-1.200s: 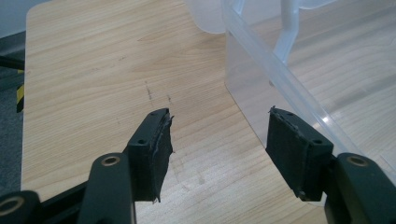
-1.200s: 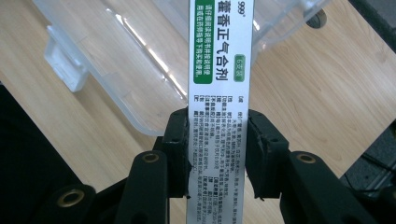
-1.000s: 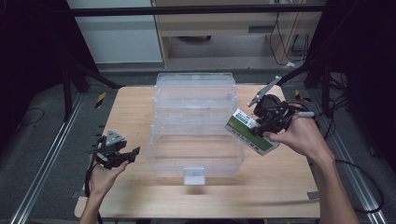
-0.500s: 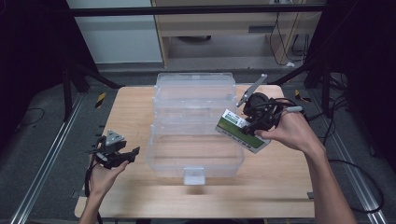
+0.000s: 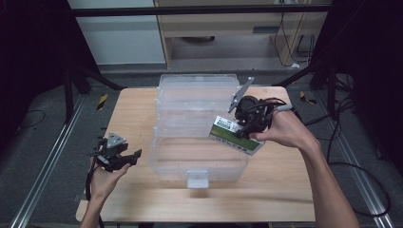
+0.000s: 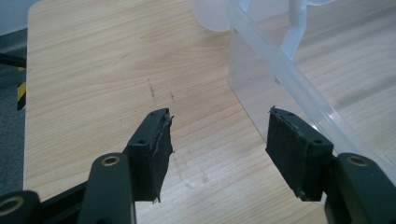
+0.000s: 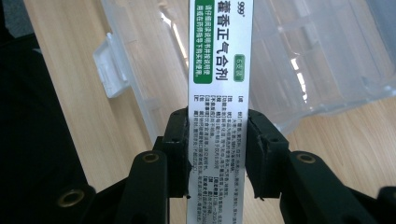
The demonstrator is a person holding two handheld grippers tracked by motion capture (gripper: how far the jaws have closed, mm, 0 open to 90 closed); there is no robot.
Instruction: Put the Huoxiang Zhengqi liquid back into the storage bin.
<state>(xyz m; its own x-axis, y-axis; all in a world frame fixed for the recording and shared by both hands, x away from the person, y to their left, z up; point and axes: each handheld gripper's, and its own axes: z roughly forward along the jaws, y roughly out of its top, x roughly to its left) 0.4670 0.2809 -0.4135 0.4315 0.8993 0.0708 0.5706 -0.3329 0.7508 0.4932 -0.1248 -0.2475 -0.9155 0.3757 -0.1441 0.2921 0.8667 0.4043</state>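
My left gripper (image 5: 124,159) hangs open and empty just left of the clear box (image 5: 199,164). My right gripper (image 5: 250,124) clamps a slim white-and-green carton (image 5: 235,134), printed with small text, held above the box's right side. Carton picked up; setting it inside is left.

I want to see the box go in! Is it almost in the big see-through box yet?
Nearly. Done: the clear bin is open and the medicine box is picked up. In hand: the right gripper holds it above the bin. Left: lower it in, let go. The left gripper waits open.
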